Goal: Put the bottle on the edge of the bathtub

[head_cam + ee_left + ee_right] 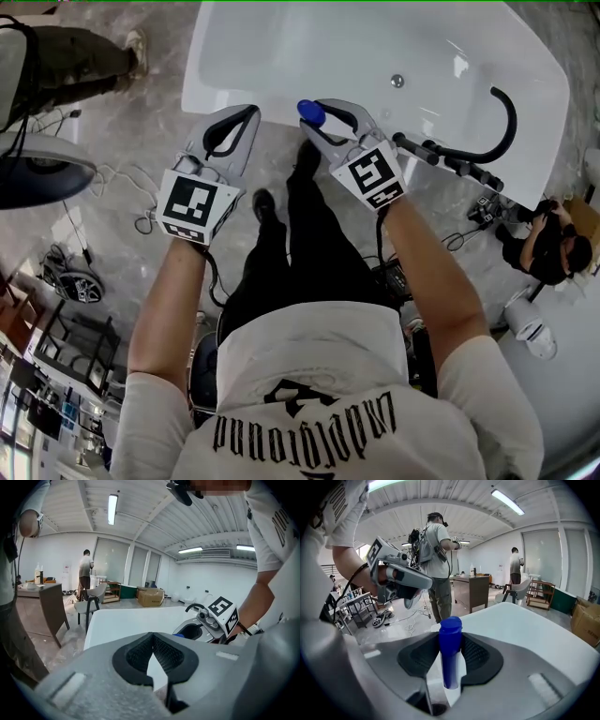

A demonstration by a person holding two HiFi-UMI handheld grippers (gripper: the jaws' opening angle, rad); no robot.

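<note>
Grippers come first, going from the left of the head view: my left gripper is hovering at the near rim of the white bathtub. Its jaws are lying together with nothing between them, and through its own view I am seeing only the tub past the pads. I am holding it off to that side, I think, so the rim is free for the other hand. Toward the middle, my right gripper is pinching the blue bottle between its pads. The jaws are standing partly apart because the bottle's body is filling the gap, and the cap is poking out beyond the fingertips. Gripping it low like this is leaving the cap free and, by my reckoning, the base pointing down for setting it upright. The bottle is sitting in the picture right at the tub's near rim but is not resting on it yet, so I am judging the placement as unfinished. Farther right, a black curved bar is arching over the tub's far end, well apart from the bottle, so the near edge is looking like the easier landing spot.
</note>
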